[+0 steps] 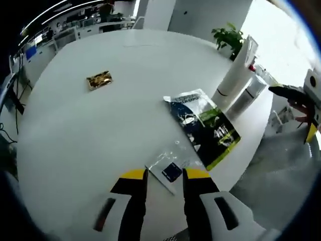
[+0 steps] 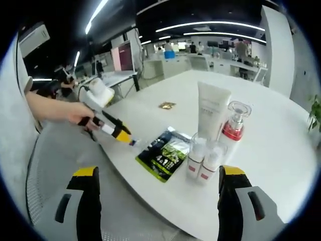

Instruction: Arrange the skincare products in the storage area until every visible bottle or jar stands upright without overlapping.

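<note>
A: What did the left gripper [image 1: 165,175] have between its jaws?

B: A small clear sachet [image 1: 168,168] with a dark blue square on it. It lay flat on the white table [image 1: 100,125], its near corner reaching in between the yellow tips. The jaws stood a little apart on either side of it; whether they were actually pinching it could not be told.

A: And beyond those jaws?

B: Just ahead and to the right lay a dark green-and-black packet [image 1: 205,125], flat. Farther right stood a white tube [image 1: 235,73] and a silvery bottle [image 1: 248,95], side by side. Far ahead to the left sat a small gold wrapper [image 1: 99,80], well apart from everything.

A: The right gripper [image 2: 160,175]?

B: Its jaws were spread wide, holding nothing (they hung off the table's edge). Between them, ahead, two small clear bottles [image 2: 203,158] with red bases stood upright, touching. Behind those stood the tube and a red-collared pump bottle [image 2: 233,125].
</note>
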{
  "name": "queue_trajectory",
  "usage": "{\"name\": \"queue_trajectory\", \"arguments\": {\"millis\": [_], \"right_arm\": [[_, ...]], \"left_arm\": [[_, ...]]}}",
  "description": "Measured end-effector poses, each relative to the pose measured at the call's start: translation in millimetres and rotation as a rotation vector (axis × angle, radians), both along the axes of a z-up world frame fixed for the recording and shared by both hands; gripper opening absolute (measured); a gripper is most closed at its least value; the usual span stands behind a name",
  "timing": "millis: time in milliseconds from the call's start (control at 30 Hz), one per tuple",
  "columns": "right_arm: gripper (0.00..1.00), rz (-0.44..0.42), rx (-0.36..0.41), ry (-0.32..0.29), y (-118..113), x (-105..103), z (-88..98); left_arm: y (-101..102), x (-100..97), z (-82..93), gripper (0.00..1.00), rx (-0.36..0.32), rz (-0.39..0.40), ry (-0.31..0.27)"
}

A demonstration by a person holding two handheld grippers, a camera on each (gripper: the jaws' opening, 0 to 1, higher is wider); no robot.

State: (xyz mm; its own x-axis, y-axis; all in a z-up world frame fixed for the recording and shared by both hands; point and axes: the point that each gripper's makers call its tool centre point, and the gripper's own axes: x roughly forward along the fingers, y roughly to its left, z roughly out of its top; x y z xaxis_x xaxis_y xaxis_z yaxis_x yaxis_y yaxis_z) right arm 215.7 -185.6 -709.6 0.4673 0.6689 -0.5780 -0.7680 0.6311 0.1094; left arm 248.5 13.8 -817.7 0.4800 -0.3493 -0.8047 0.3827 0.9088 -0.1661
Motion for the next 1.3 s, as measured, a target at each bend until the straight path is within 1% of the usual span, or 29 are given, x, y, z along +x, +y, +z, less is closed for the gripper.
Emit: {"name": "queue_trajectory", "arguments": {"millis": [167, 267, 333, 400, 500, 533, 600, 633, 667, 767, 933, 1100, 1267, 1300], "right_arm": [[0.98, 0.002, -0.008, -0.001, 0, 0, -0.9], [0.98, 0.004, -0.012, 0.001, 0, 0, -1.6], [0.98, 0.005, -0.014, 0.001, 0, 0, -1.8], [0.98, 0.004, -0.016, 0.001, 0, 0, -1.8], [0.98, 0.003, -0.017, 0.002, 0, 0, -1.9], [0.98, 0.003, -0.017, 0.003, 0, 0, -2.0], [0.98, 0.004, -0.02, 0.003, 0, -1, -2.3], [0.98, 0.004, -0.021, 0.003, 0, 0, -2.4], [0.98, 0.004, -0.022, 0.003, 0, -1, -2.6], [0.98, 0.006, -0.025, 0.004, 0, -1, -3.1], [0.98, 0.01, -0.034, 0.004, 1, -1, -4.0], [0.98, 0.014, -0.044, 0.002, 1, -2, -5.2], [0.98, 0.012, -0.048, -0.001, 1, -1, -4.9], [0.98, 0.012, -0.047, -0.001, 1, -1, -4.9]], "left_arm": [[-7, 8.1, -3.2, 0.33, 0.055, -0.045, -0.014], [-10, 9.8, -8.2, 0.34, 0.077, -0.057, -0.005], [-6, 8.0, -15.4, 0.34, 0.097, -0.052, 0.007], [-7, 11.2, -12.5, 0.35, 0.113, -0.065, -0.008], [-9, 12.2, -15.4, 0.36, 0.126, -0.093, -0.016], [-8, 12.9, -15.8, 0.38, 0.136, -0.095, -0.019], [-8, 13.0, -13.7, 0.39, 0.144, -0.12, -0.035], [-9, 8.6, -12.7, 0.39, 0.152, -0.138, -0.042], [-9, 8.5, -12.5, 0.39, 0.155, -0.15, -0.05], [-9, 9.0, -12.6, 0.39, 0.157, -0.18, -0.053], [-16, 7.0, -12.3, 0.37, 0.158, -0.308, -0.086], [-20, 7.4, -13.0, 0.35, 0.16, -0.409, -0.107], [-23, 8.1, -13.2, 0.35, 0.159, -0.481, -0.118], [-24, 7.8, -13.0, 0.35, 0.16, -0.517, -0.125]]}}
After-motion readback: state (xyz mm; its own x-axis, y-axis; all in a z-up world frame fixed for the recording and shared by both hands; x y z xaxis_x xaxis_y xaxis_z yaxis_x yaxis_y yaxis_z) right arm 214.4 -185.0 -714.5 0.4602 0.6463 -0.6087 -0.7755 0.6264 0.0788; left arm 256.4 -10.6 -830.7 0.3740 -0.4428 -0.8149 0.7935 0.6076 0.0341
